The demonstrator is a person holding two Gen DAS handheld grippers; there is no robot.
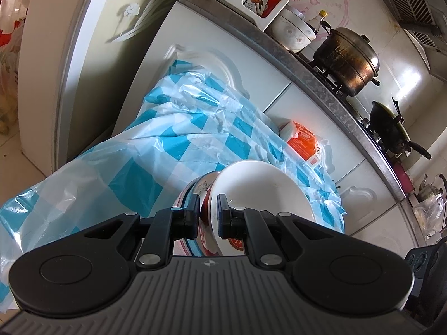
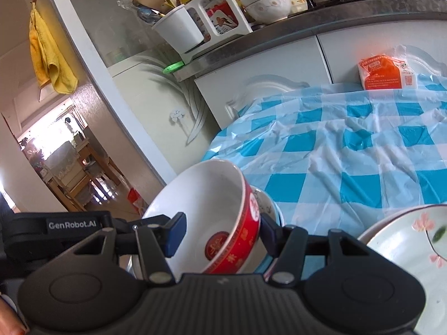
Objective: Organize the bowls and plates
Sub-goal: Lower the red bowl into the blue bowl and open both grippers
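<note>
In the left wrist view my left gripper [image 1: 209, 210] is shut on the rim of a white bowl with a red outside [image 1: 265, 192], held tilted over the blue-checked table cover [image 1: 173, 134]. A second patterned bowl [image 1: 199, 188] sits against its left side. In the right wrist view my right gripper [image 2: 220, 233] has its jaws wide apart around the same red-and-white bowl [image 2: 212, 209], one finger inside it and one outside; contact is not clear. Another patterned bowl [image 2: 265, 203] lies behind it. A pale plate with pink flowers [image 2: 413, 251] rests at the lower right.
An orange-and-white packet [image 2: 382, 74] lies at the table's far edge against white cabinets. The counter above holds a utensil caddy [image 2: 195, 28], stacked bowls [image 2: 268, 4], a steel pot [image 1: 349, 58] and a black wok [image 1: 391, 128]. A doorway opens at the left [image 2: 64, 167].
</note>
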